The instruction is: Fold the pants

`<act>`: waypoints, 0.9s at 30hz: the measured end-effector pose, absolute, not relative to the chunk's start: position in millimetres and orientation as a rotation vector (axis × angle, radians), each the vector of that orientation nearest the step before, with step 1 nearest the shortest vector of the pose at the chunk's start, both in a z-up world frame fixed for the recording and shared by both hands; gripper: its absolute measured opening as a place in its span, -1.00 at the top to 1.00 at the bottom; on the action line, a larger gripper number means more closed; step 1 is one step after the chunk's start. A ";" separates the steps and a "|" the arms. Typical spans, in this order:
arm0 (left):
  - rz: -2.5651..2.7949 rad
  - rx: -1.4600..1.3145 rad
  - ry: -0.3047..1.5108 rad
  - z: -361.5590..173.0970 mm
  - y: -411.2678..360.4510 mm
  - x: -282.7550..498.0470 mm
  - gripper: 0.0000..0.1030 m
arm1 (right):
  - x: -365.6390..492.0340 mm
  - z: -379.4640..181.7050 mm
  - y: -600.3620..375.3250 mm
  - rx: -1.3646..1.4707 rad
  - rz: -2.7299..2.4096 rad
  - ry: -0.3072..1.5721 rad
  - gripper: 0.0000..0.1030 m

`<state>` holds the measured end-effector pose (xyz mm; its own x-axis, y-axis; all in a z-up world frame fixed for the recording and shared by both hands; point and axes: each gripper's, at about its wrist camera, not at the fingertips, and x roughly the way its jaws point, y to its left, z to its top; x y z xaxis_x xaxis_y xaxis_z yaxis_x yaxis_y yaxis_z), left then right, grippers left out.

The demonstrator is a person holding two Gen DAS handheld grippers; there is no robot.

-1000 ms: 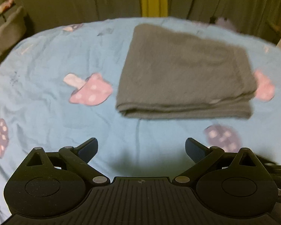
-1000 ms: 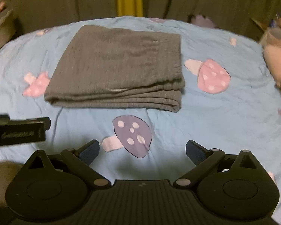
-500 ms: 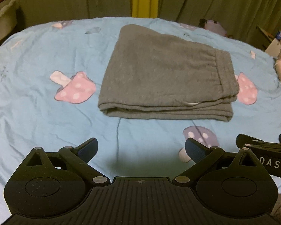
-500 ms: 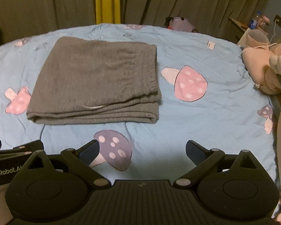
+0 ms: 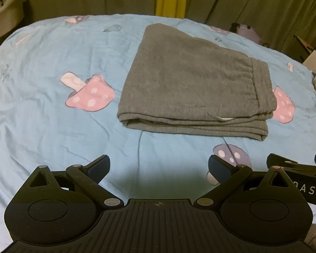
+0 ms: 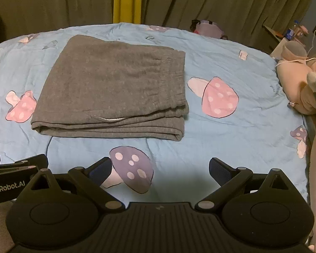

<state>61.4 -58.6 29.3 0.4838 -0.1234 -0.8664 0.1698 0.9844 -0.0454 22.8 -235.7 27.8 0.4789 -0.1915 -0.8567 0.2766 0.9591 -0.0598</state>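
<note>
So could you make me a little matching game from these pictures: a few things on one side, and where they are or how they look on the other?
Things:
1. grey pants
2. purple mushroom print
3. plush toy
4. right hand-held gripper

Descriptions:
A. lying at the bed's right edge
B. open, holding nothing
C. folded into a flat stack on the blue sheet
D. on the sheet between the pants and the camera

Pairs: 1-C, 2-D, 3-A, 4-B

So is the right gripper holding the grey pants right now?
No, the right gripper is open and empty, short of the folded grey pants lying on the blue bedsheet.
</note>
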 end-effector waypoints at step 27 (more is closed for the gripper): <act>-0.155 0.090 1.012 32.7 -60.6 55.8 -0.98 | 23.7 27.4 -229.4 0.053 -0.291 1.034 -0.92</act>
<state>55.8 -60.6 32.7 0.5204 -0.0878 -0.8494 0.1710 0.9853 0.0029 23.7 -229.4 27.4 0.4770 -0.2134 -0.8526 0.2628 0.9603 -0.0933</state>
